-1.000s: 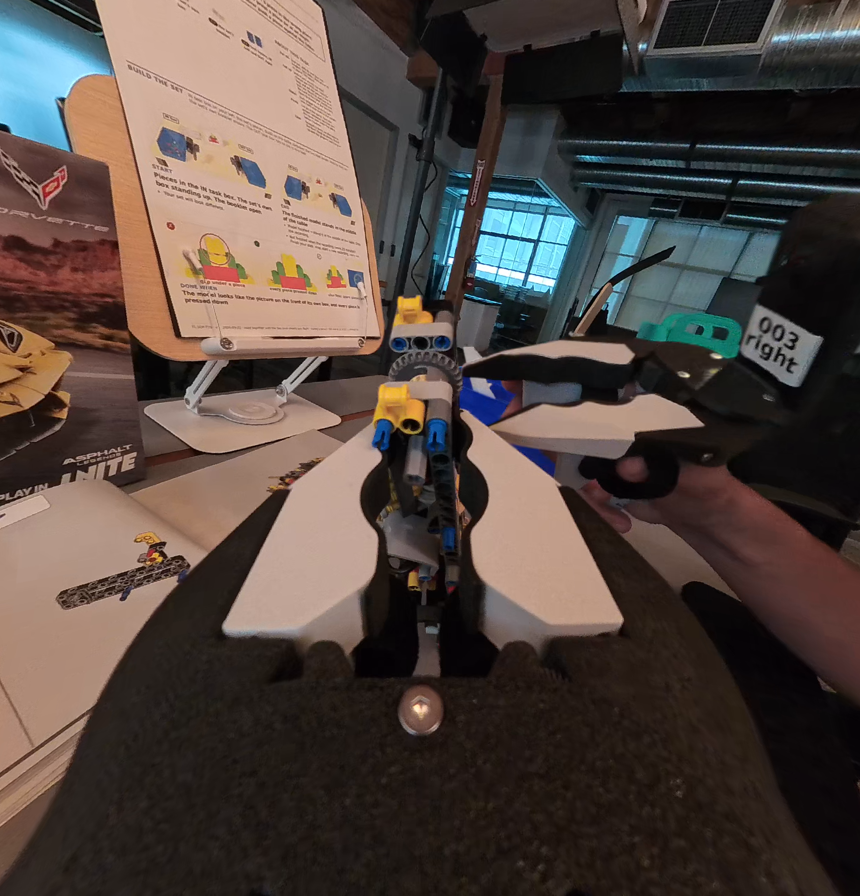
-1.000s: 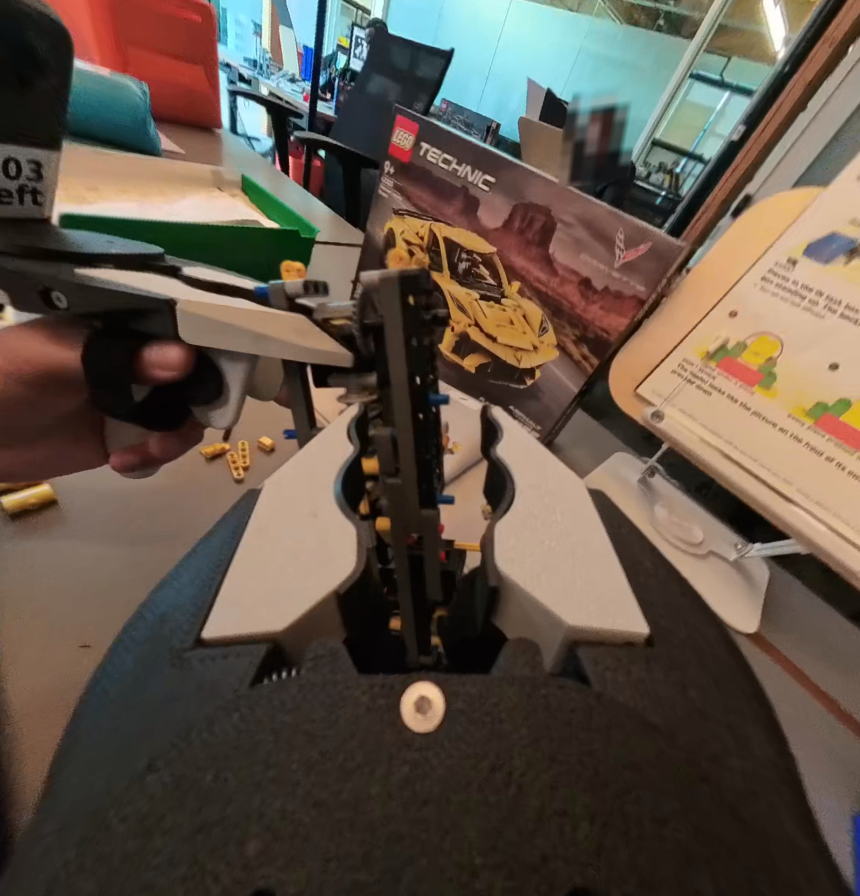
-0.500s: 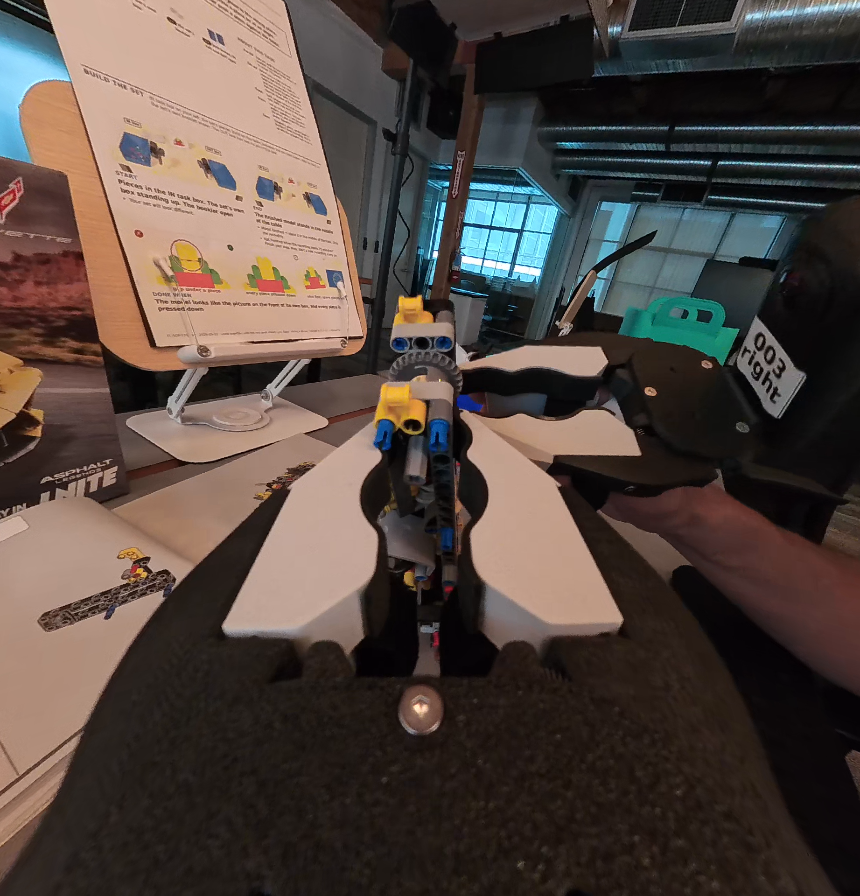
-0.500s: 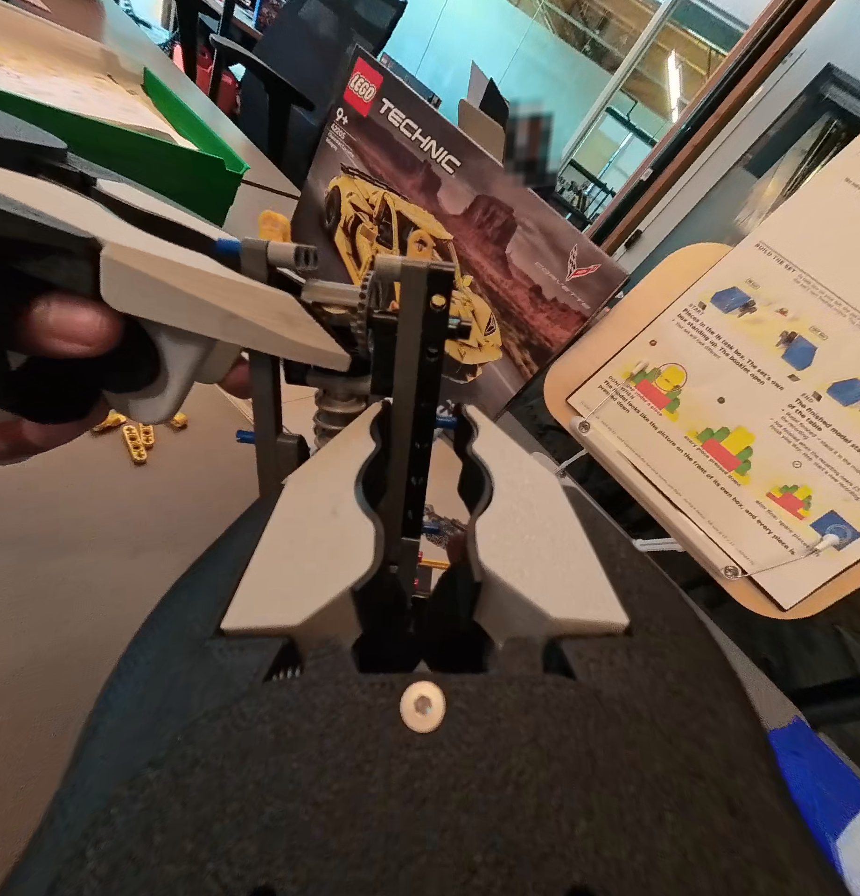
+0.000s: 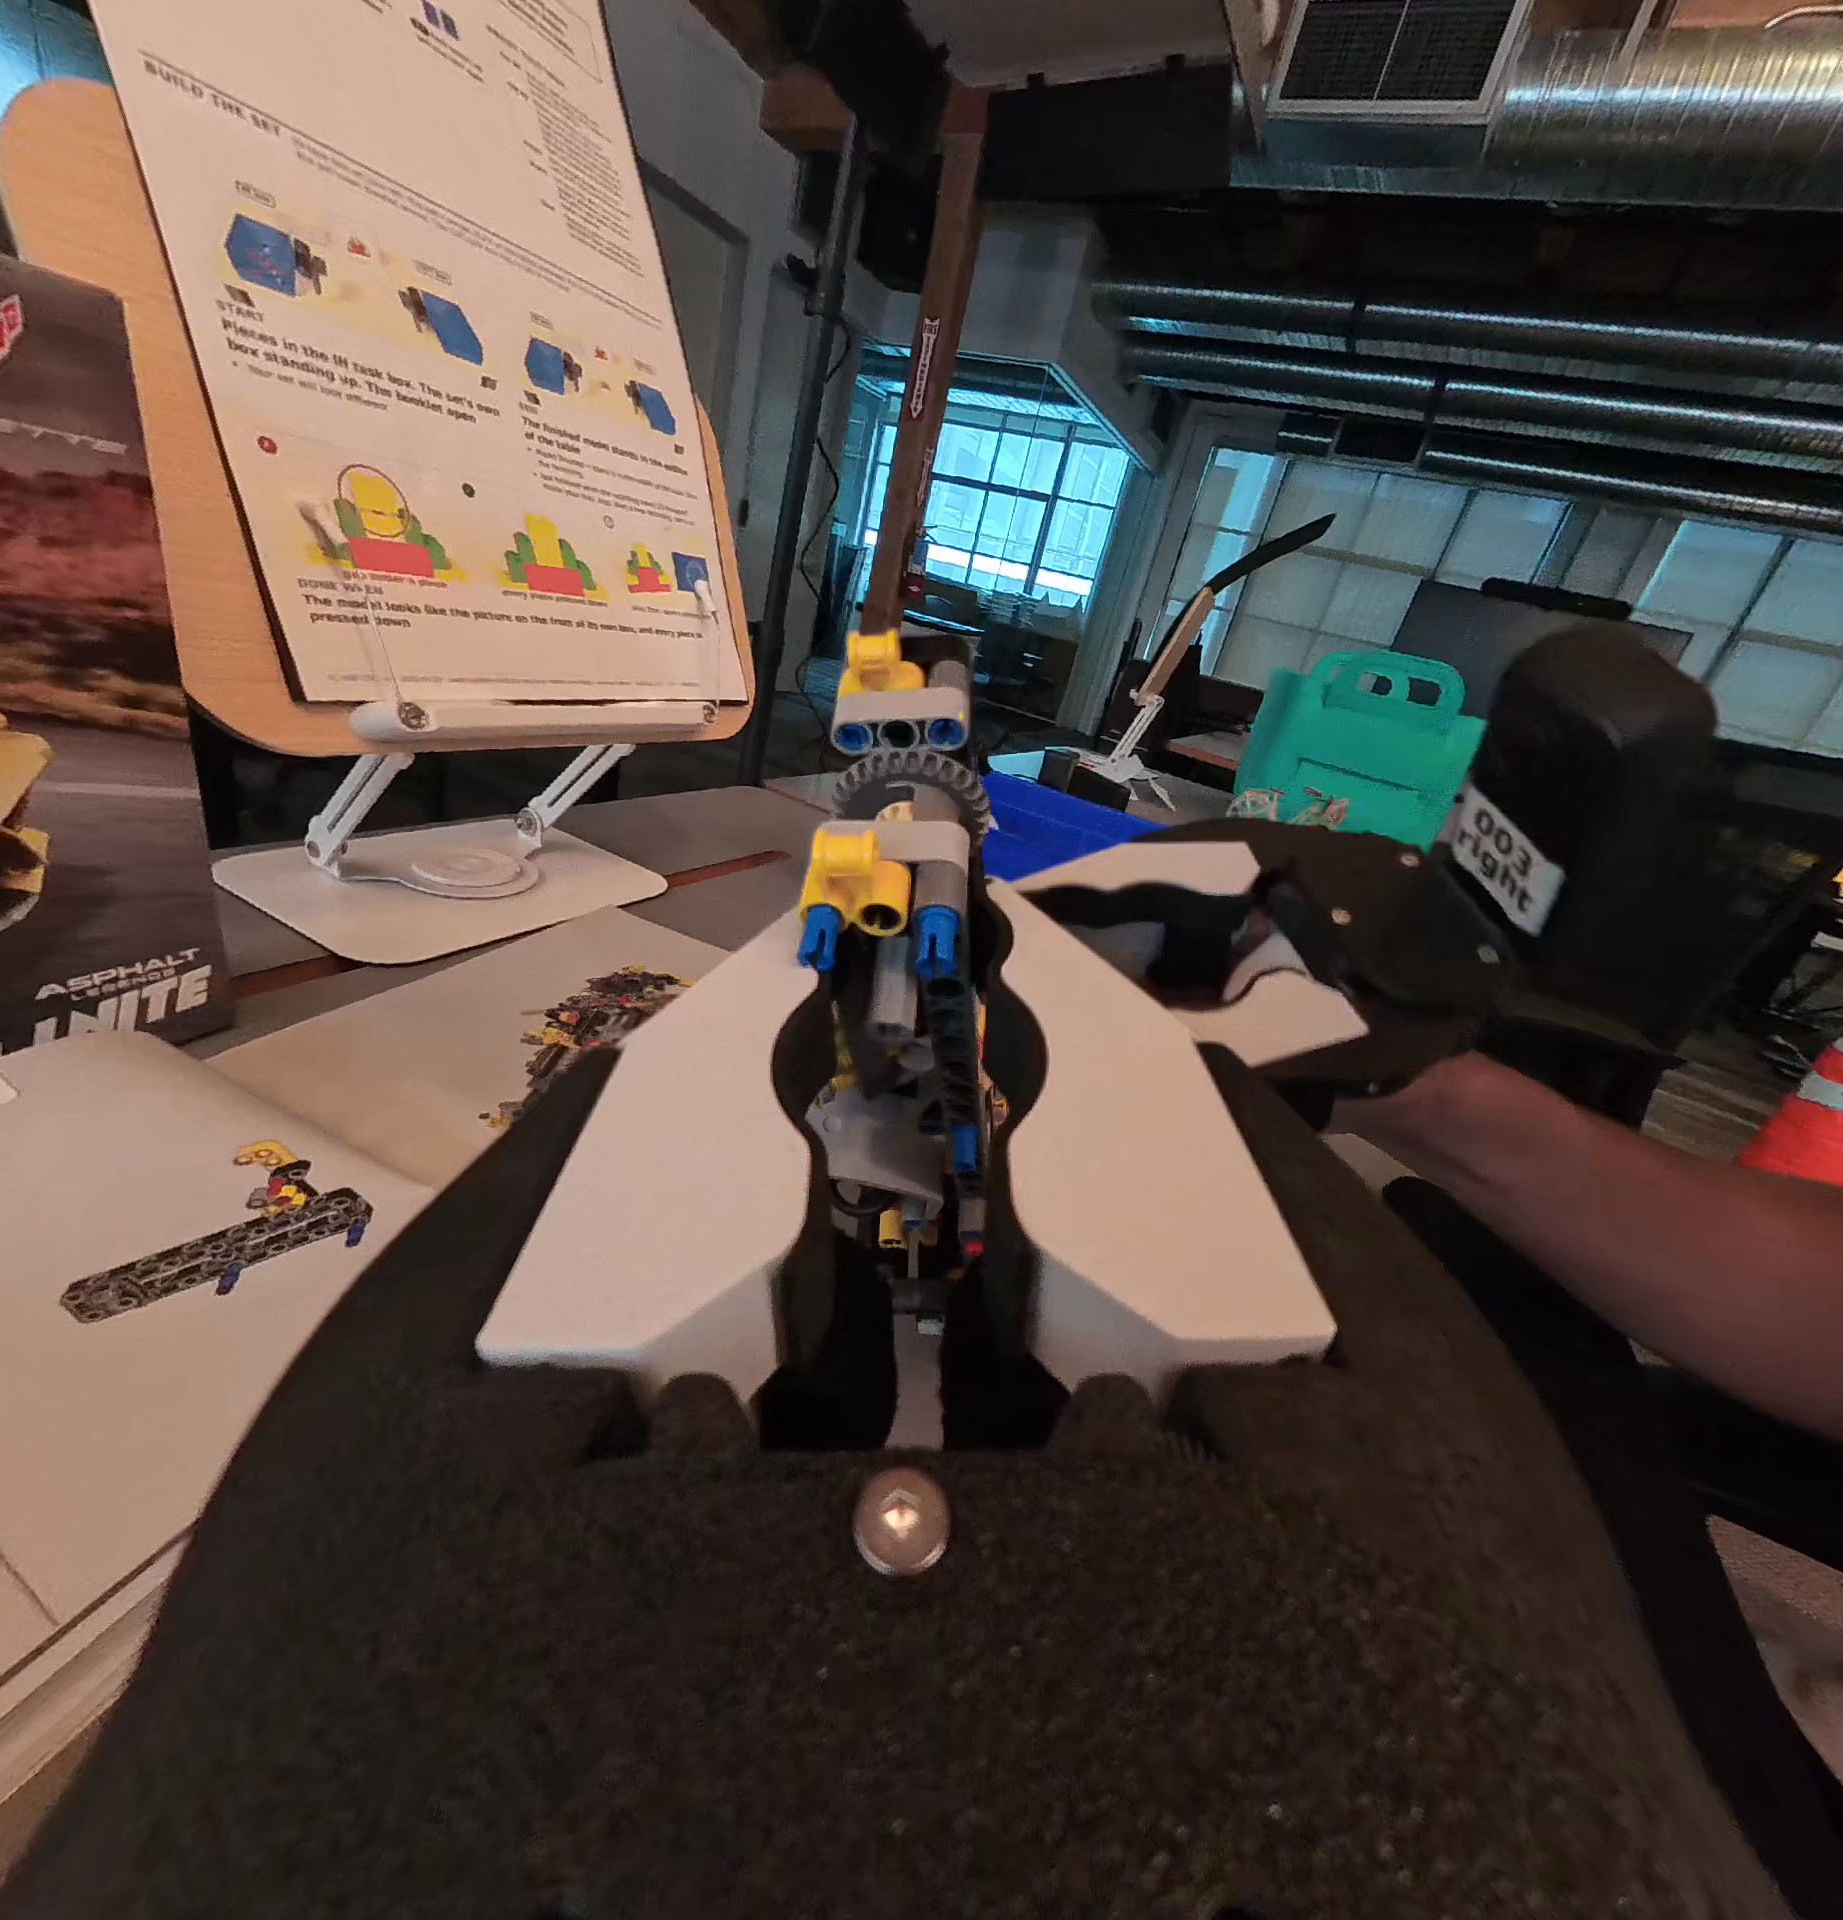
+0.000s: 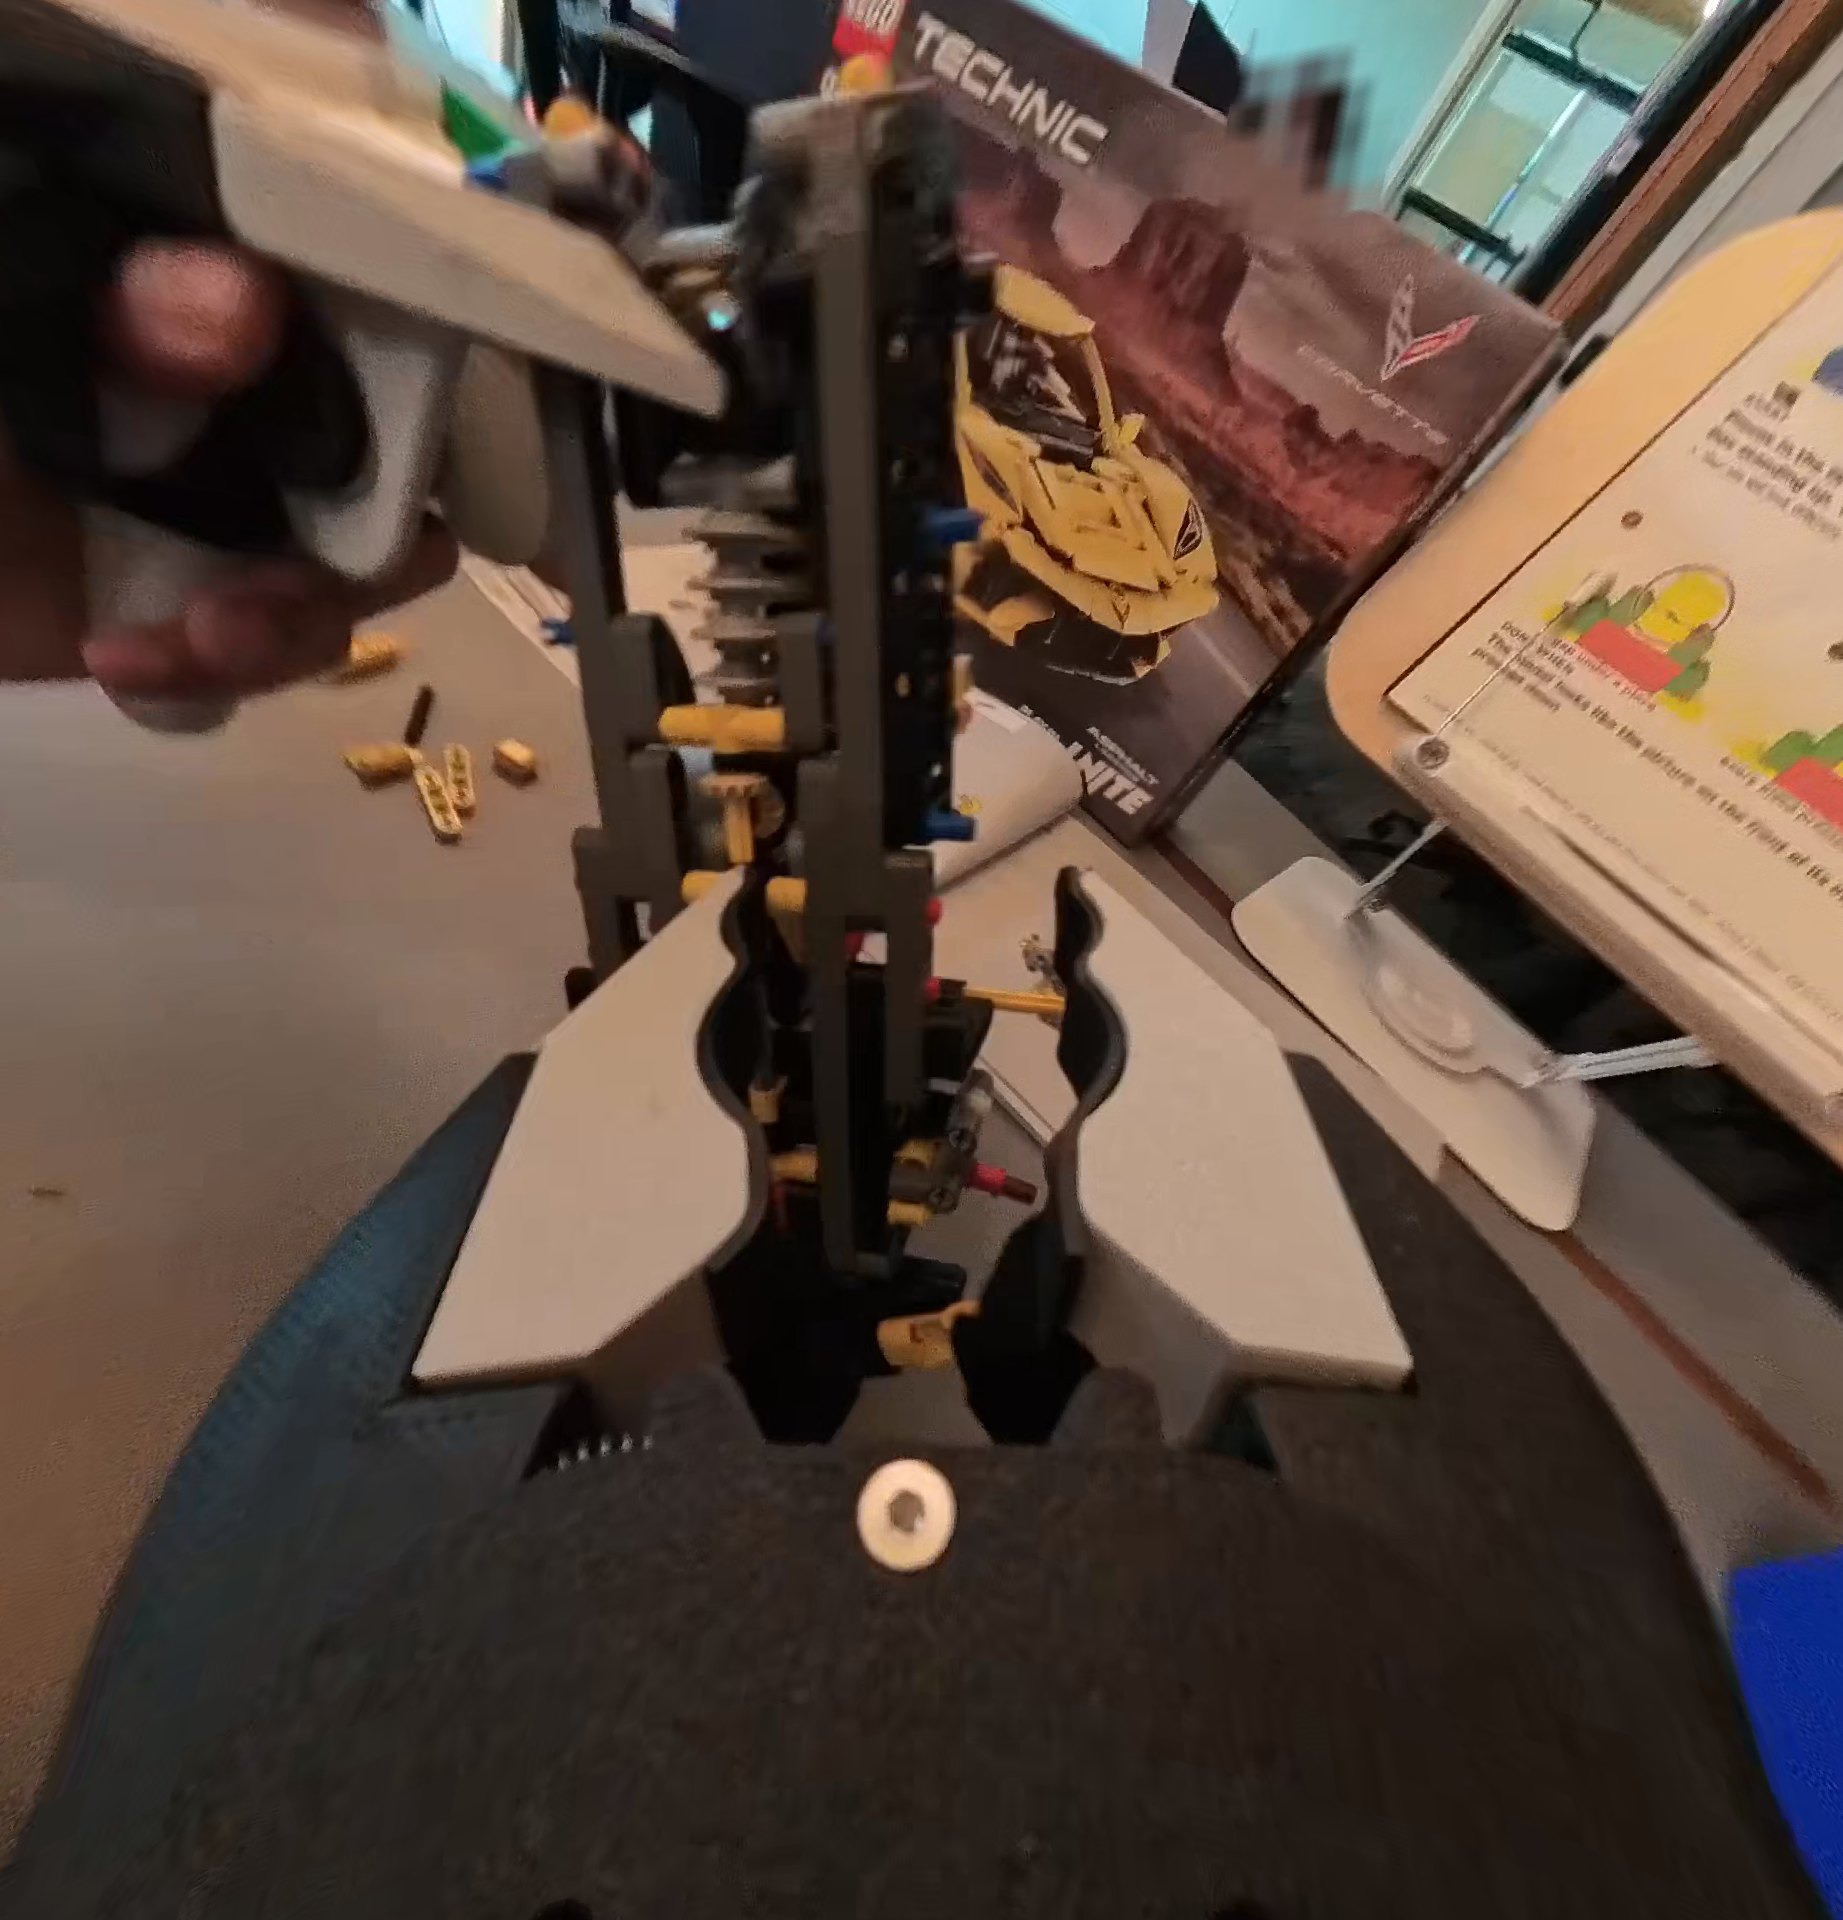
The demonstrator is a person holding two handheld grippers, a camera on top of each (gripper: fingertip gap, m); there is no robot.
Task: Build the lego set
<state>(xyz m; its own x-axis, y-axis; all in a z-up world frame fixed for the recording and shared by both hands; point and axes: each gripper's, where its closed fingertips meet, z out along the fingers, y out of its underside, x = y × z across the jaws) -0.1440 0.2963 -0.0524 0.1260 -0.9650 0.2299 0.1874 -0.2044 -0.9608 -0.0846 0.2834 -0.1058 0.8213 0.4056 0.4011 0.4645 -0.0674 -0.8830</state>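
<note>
behind the table (image 5: 688, 831) in the left wrist view runs an open loft, with ducts overhead and windows far back. left gripper (image 5: 901, 997) has its two white fingers drawn in tight on the model (image 5: 896, 904), which sticks out ahead of the tips: yellow and blue pins, a grey gear, a grey beam on top. close on the left stand a sheet stand (image 5: 429, 416) and the box (image 5: 55, 675), with an open booklet (image 5: 169, 1195) lying flat below them; they wall off that side. from the right comes the right gripper (image 5: 1125, 951), its white fingers beside the model, a hand under it. farther right sit a teal case (image 5: 1353, 748), a blue bin (image 5: 1052, 821) and an orange cone (image 5: 1831, 1101).

bare tabletop (image 6: 169, 987) fills the left of the right wrist view (blurred up top). right gripper (image 6: 901, 914) stands parted, the left finger against the model's (image 6: 875, 623) dark frame, the right finger clear of it with a gap. model rises upright between them, yellow and red pins at its foot. left gripper (image 6: 460, 249) clamps it high up. loose yellow pieces (image 6: 439, 769) lie well apart on the open left side. box (image 6: 1208, 416) and sheet stand (image 6: 1623, 675) crowd the right; a blue patch (image 6: 1810, 1714) shows at the lower corner.
</note>
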